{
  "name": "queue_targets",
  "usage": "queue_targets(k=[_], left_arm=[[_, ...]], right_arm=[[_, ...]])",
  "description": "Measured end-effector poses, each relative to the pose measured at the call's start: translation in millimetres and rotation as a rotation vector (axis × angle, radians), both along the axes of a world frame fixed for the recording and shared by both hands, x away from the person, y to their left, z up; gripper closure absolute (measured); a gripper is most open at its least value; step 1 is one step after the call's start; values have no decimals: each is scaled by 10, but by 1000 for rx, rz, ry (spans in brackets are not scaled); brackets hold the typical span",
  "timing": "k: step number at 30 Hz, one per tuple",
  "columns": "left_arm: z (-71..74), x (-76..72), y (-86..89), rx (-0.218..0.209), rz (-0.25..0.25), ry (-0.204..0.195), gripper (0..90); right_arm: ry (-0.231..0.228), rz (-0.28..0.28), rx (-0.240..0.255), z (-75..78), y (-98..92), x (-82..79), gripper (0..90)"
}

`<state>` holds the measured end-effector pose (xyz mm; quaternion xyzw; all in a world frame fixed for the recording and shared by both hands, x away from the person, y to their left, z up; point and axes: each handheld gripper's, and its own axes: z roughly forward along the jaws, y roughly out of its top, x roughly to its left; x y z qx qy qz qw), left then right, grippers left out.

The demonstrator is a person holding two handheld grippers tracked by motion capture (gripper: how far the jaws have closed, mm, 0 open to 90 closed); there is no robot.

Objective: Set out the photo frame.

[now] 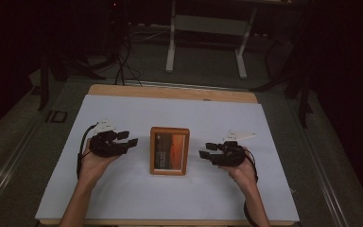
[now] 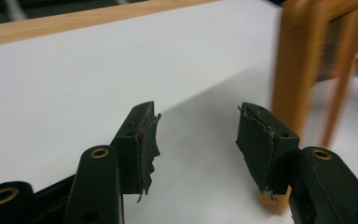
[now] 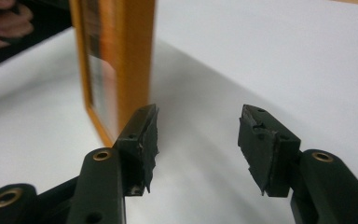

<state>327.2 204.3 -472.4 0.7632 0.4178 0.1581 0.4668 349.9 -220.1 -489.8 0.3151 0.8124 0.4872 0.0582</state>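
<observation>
A wooden picture frame (image 1: 169, 151) with an orange and dark picture rests in the middle of the white-covered table. My left gripper (image 1: 128, 138) hovers just left of it, jaws apart with nothing between them. My right gripper (image 1: 207, 150) is just right of the frame, also open and empty. In the left gripper view the frame (image 2: 307, 70) stands at the right beyond my open left gripper (image 2: 198, 135). In the right gripper view the frame (image 3: 116, 60) rises at the left, close behind one jaw of my open right gripper (image 3: 198, 135). Neither gripper touches the frame.
The white sheet (image 1: 123, 109) covers a wooden table whose bare edge (image 1: 170, 91) runs along the far side. Beyond it are a white desk stand (image 1: 208, 42) and cables on a grey floor. The other hand's fingers (image 3: 4, 23) appear at top left in the right gripper view.
</observation>
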Motion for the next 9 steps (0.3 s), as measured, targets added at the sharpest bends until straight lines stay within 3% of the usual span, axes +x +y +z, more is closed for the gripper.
queue_targets(k=[3, 9], left_arm=[[-35, 8, 34, 13, 35, 3, 473], [-175, 50, 51, 111, 139, 12, 454]], right_arm=[[-8, -18, -39, -12, -36, 4, 462], [10, -70, -81, -86, -136, 45, 460]])
